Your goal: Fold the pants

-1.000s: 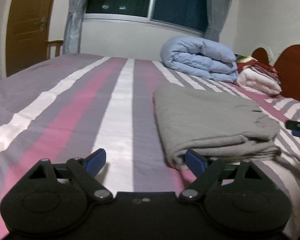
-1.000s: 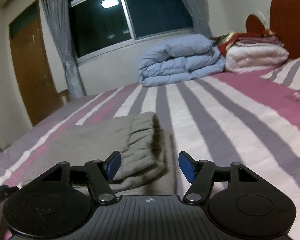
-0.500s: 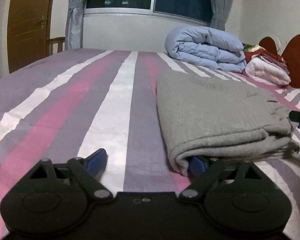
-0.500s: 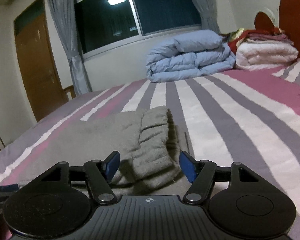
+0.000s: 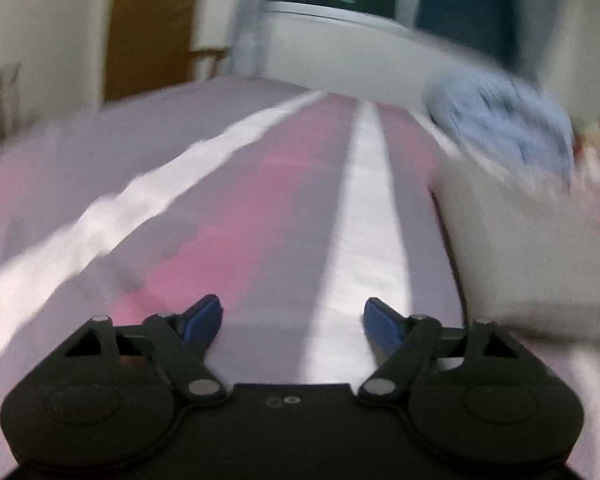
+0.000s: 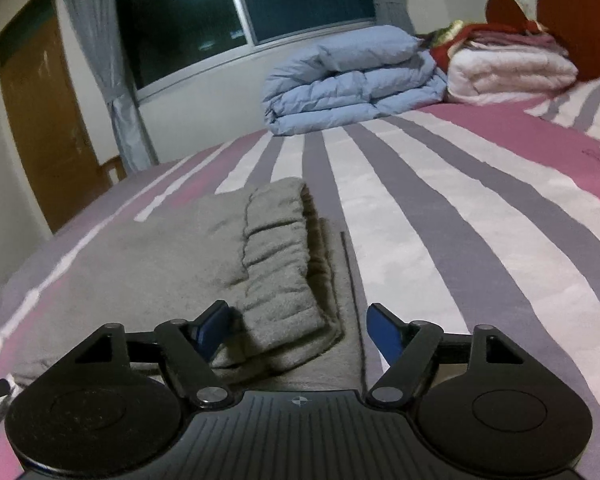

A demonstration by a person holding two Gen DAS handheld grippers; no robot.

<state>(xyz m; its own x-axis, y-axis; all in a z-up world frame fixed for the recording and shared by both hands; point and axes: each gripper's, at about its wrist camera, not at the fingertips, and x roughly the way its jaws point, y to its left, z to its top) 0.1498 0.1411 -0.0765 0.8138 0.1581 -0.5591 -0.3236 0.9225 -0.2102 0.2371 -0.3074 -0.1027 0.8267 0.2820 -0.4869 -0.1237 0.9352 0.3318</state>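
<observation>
Two tools are sitting with their blue fingers spread wide and gripping nothing. I am looking past the right tool (image 6: 298, 330) at the grey pants (image 6: 204, 264), which are lying already folded into a thick stack on the striped bed (image 6: 440, 216), with the gathered waistband (image 6: 278, 256) on top, running away from the camera. The left finger is hovering just beside the near corner of that stack. The left tool (image 5: 293, 322) is pointing over bare bedspread, its view blurred; the pants (image 5: 524, 248) are showing only as a pale grey mass off to its right. I am judging the cloth as soft, knit and limp, light enough to lift but prone to sagging and sliding apart layer from layer. I am thinking the safest hold is a pinch through every layer at the near corners, one tool per corner.
</observation>
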